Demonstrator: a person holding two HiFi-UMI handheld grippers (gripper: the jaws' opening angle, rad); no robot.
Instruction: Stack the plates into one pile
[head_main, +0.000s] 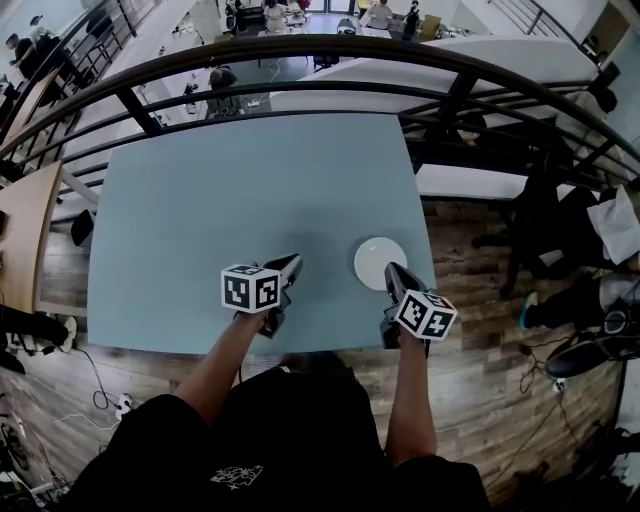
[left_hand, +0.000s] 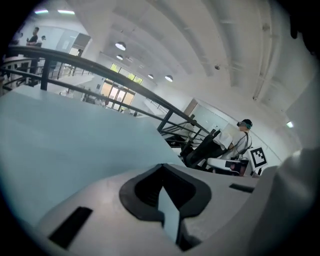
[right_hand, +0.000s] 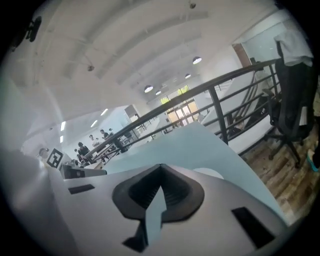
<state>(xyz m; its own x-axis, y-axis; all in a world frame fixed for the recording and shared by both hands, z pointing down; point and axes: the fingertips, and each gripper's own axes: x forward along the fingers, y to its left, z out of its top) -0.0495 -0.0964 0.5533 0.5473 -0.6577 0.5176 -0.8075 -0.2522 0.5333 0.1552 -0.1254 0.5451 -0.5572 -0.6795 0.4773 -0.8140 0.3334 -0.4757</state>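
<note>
Plainly, both grippers are empty. The left gripper sits at the lower middle of the head view, with the right gripper to its right. In each gripper view the 2 jaws meet at their tips with nothing between them. Only a thin sliver of the pale blue table shows through the slit behind.

A white plate lies near the table's lower right corner, at the right gripper's tip. Whether they touch cannot be told, nor whether more plates lie under it. In the right gripper view only a small edge of the plate peeks past the jaw. The person's forearms are cut off at the lower frame edge.
</note>
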